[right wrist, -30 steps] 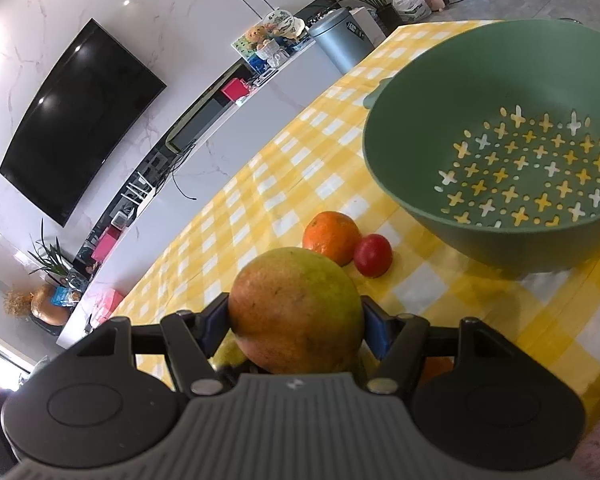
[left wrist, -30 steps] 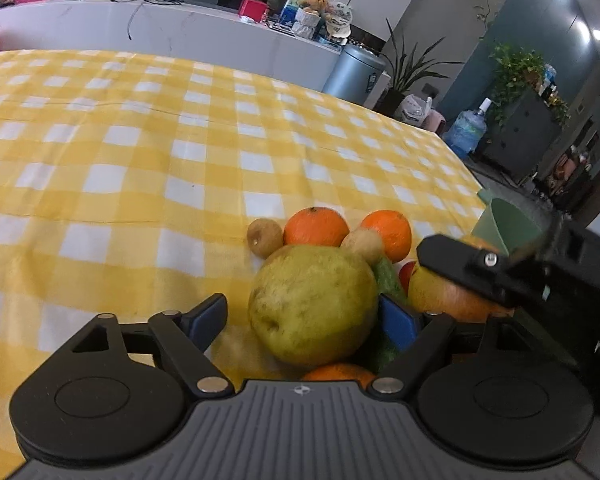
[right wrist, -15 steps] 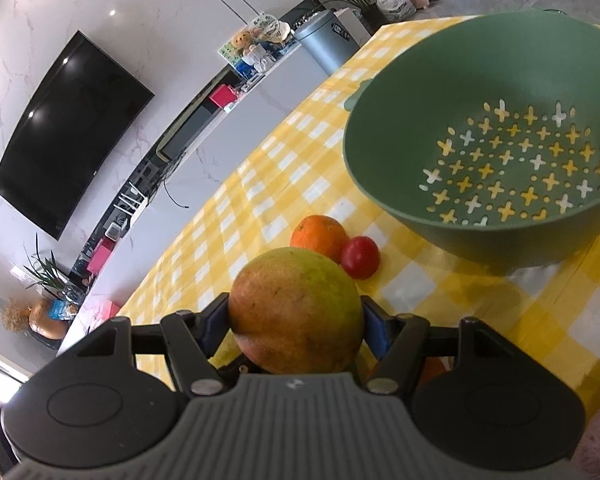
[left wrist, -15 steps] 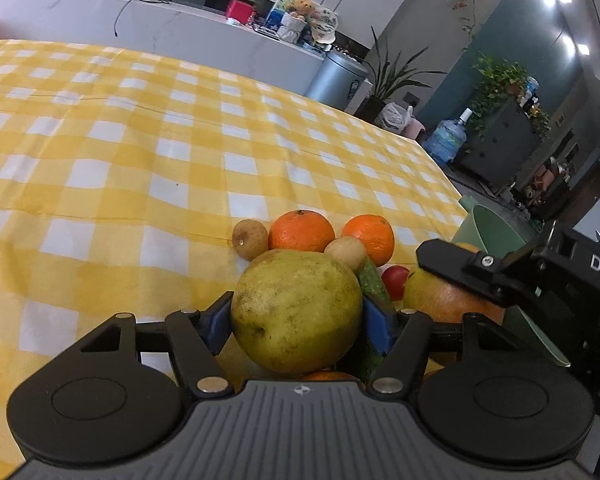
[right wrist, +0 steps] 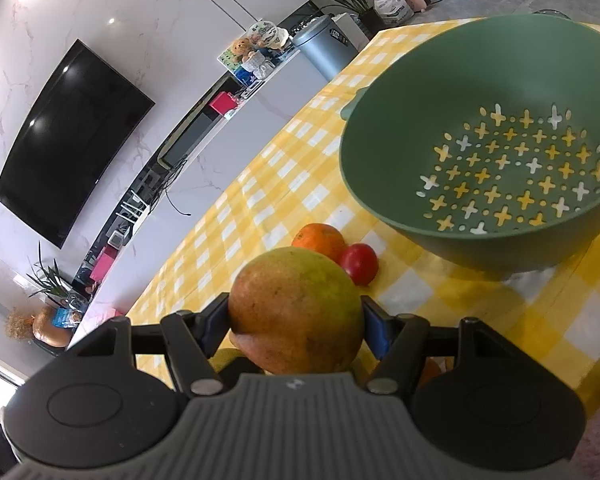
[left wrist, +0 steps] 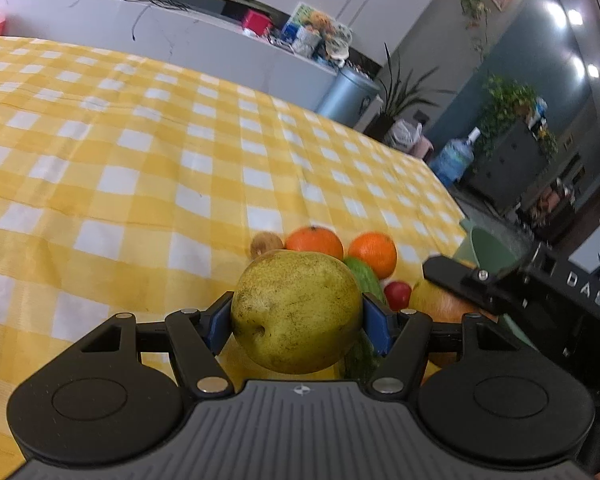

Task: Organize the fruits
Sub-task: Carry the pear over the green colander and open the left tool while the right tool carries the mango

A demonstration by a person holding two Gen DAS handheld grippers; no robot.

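The left gripper (left wrist: pixel 298 322) is squeezed on one yellow-green pear (left wrist: pixel 296 312) above the checked cloth (left wrist: pixel 140 152), near two oranges (left wrist: pixel 315 240), one red tomato (left wrist: pixel 397 294) and one small brown fruit (left wrist: pixel 265 243), while the right gripper (right wrist: pixel 296 326) is squeezed on one mango (right wrist: pixel 296 312) beside one green colander (right wrist: pixel 384 120).

Bright daylit room, ceiling spotlights (left wrist: pixel 560 10) glaring, glare on wall – strong fisheye bending at edges, slight motion blur
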